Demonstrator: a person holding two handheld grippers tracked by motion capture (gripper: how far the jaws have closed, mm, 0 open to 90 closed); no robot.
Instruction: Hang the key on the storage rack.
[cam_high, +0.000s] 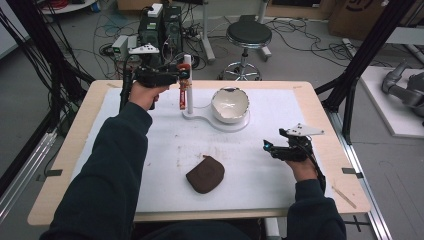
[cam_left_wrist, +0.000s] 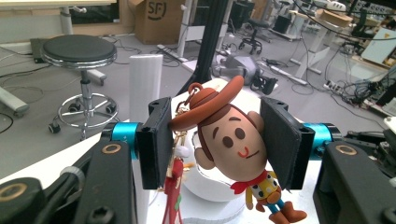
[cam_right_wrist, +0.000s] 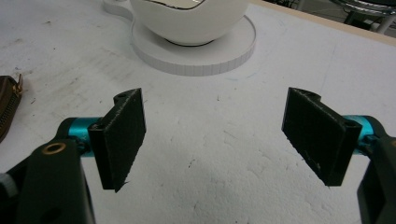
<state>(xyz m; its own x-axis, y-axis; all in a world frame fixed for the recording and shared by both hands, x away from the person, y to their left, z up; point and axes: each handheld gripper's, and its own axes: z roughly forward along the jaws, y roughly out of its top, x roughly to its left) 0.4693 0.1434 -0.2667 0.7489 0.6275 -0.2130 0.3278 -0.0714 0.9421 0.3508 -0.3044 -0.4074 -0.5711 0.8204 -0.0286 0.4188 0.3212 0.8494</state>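
Btwn left claw (cam_left_wrist: 219, 144) pads, gripped: cowboy keychain (cam_left_wrist: 233, 140), tilted, hat up-left; right claw (cam_right_wrist: 219, 140) released.

Brown pouch (cam_right_wrist: 8, 108) cut off at right gripper view's edge

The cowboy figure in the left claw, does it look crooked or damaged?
Crooked, yes. The cowboy figure sits tilted between the left claw pads, head leaning sideways, hat pushed against one pad. No damage shows.

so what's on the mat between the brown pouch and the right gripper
Nothing: in the high view the white mat is bare between the brown pouch and the right gripper, whose jaws stand open and empty.
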